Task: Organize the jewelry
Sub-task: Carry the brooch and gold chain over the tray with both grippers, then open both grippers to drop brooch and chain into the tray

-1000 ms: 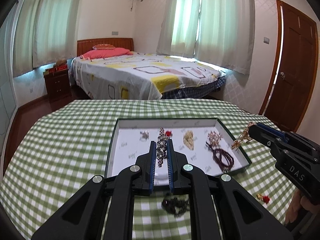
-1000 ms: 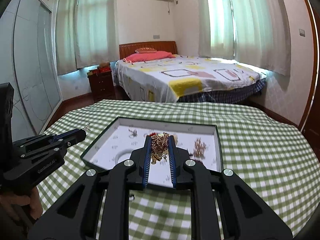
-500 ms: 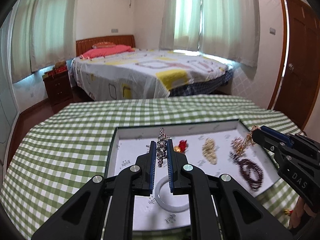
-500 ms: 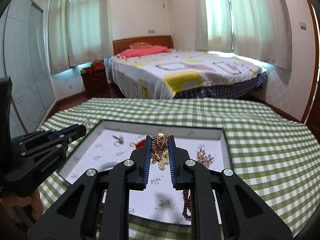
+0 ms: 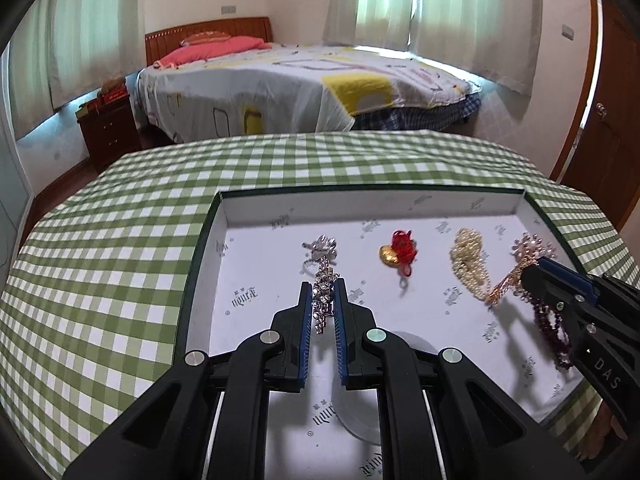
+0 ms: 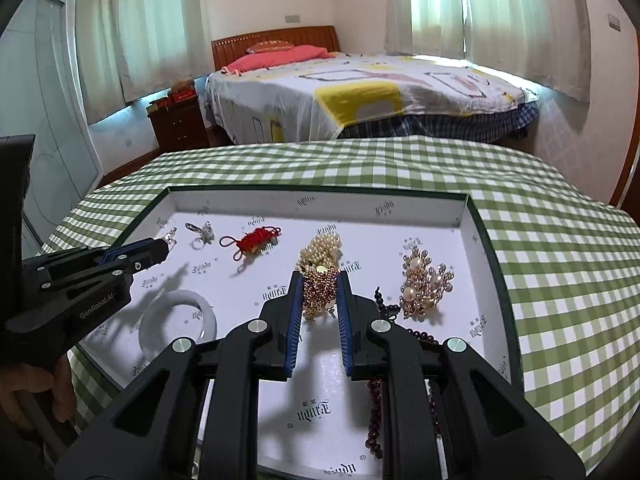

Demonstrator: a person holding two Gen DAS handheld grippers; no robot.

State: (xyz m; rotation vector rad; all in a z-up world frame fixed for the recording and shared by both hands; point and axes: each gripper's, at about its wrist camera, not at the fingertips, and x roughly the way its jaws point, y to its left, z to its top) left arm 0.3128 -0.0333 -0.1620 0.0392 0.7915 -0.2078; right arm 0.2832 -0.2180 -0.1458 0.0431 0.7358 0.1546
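A: Two pieces in the air at once. The silver chain (image 5: pixel 325 292) is pinched in the left gripper (image 5: pixel 323 300), jaws narrow and tight on it, hanging over the left half of the tray (image 5: pixel 256 200), just short of the silver brooch (image 5: pixel 320 246) near the far left corner.

B: And the gold chain (image 6: pixel 319 292) is clamped in the right gripper (image 6: pixel 318 296), bunched between the pads, over the middle of the tray and just in front of the pearls (image 6: pixel 322 248).

A: Crowded floor, though. Red knot (image 6: pixel 256 240) along the far edge, pearl cluster (image 6: pixel 426 284) toward the right wall, dark beads (image 6: pixel 374 412) trailing to the near edge, white bangle (image 6: pixel 176 320) at the near left.

B: So the trick, I'd say, is to pick bare white lining for each. The silver one looks best laid near the left wall, in front of the brooch and clear of the bangle.

A: The gold one has less room. I'd lower it between the pearls and the near edge, clear of the beads.

B: Get the hanging end to touch down first, then ease the jaws apart. Dropped from height, a chain like that will likely heap up or snag a neighbour.

A: And mind the two grippers, they're close over one tray on the checked cloth (image 6: pixel 560 240).
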